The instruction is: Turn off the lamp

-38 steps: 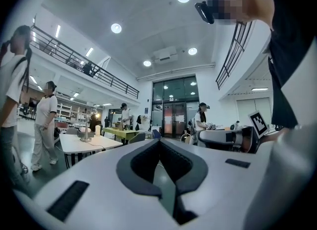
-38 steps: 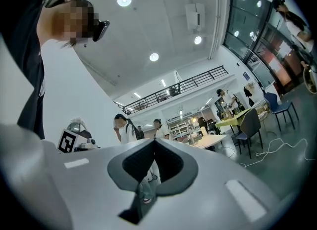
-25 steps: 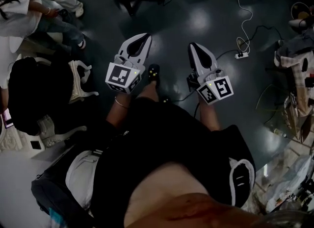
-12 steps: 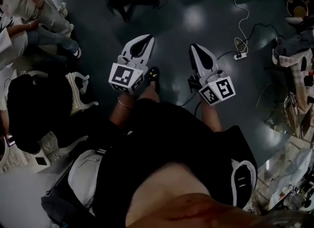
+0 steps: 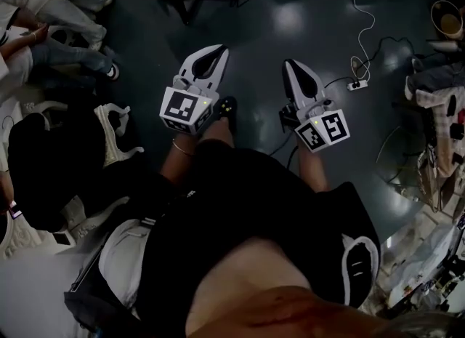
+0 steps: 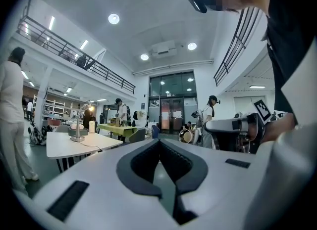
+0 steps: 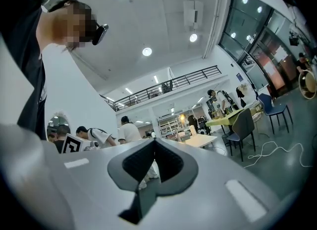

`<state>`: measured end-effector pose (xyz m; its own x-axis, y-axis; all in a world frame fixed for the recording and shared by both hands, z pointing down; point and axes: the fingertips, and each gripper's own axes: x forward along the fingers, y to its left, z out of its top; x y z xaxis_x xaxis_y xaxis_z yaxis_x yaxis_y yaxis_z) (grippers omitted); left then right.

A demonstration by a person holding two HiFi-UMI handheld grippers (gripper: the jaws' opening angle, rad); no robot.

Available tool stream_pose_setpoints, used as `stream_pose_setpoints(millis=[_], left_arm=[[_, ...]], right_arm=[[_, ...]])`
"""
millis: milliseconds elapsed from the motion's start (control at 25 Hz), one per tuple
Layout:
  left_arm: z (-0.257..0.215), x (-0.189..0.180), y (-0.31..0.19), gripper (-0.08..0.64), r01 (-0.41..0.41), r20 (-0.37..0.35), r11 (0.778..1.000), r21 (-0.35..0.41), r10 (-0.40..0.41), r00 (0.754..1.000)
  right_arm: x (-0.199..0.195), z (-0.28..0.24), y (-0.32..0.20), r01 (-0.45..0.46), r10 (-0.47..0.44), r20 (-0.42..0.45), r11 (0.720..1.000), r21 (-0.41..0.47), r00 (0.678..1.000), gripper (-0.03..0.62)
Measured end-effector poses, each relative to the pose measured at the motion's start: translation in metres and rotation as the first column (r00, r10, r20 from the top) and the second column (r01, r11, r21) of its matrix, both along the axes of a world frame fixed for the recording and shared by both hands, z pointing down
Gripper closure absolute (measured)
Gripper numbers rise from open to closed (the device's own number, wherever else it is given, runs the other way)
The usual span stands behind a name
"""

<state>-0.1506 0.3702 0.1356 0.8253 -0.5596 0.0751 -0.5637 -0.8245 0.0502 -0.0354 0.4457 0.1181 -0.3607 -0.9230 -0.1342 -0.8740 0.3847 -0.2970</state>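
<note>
White plastic jaws of the left gripper [image 5: 216, 51] are pressed together at the tips, with nothing between them. The right gripper [image 5: 290, 65] is closed tight too and holds nothing. Both point out over the dark shiny floor [image 5: 290, 24], side by side but apart. The lamp [image 6: 78, 131] stands far off on a white table [image 6: 59, 147], at the left of the left gripper view. A small warm light glows at its top.
</note>
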Motion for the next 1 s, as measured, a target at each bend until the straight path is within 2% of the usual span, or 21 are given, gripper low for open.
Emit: stream_pose_setpoints(millis=[120, 280, 720, 1000], left_arm=[[0.004, -0.005, -0.015, 0.554, 0.015, -0.006, 1.0, -0.026, -0.015, 1.0], [0.001, -0.003, -0.036, 0.554, 0.005, -0.029, 1.0, -0.02, -0.005, 1.0], [-0.01, 0.025, -0.105, 0.554, -0.098, -0.043, 0.995, -0.001, 0.097, 0.994], [-0.008, 0.008, -0.158, 0.554, -0.08, -0.031, 0.997, -0.002, 0.08, 0.996]], right_arm=[[-0.006, 0.0, -0.014, 0.015, -0.015, -0.005, 1.0, -0.004, 1.0, 0.591], [-0.006, -0.001, -0.03, 0.004, -0.004, -0.021, 1.0, -0.003, 1.0, 0.591], [0.013, -0.014, -0.091, -0.075, 0.075, -0.026, 0.997, -0.01, 0.997, 0.591], [-0.002, -0.02, -0.145, -0.06, 0.059, -0.035, 0.998, 0.0, 0.998, 0.591]])
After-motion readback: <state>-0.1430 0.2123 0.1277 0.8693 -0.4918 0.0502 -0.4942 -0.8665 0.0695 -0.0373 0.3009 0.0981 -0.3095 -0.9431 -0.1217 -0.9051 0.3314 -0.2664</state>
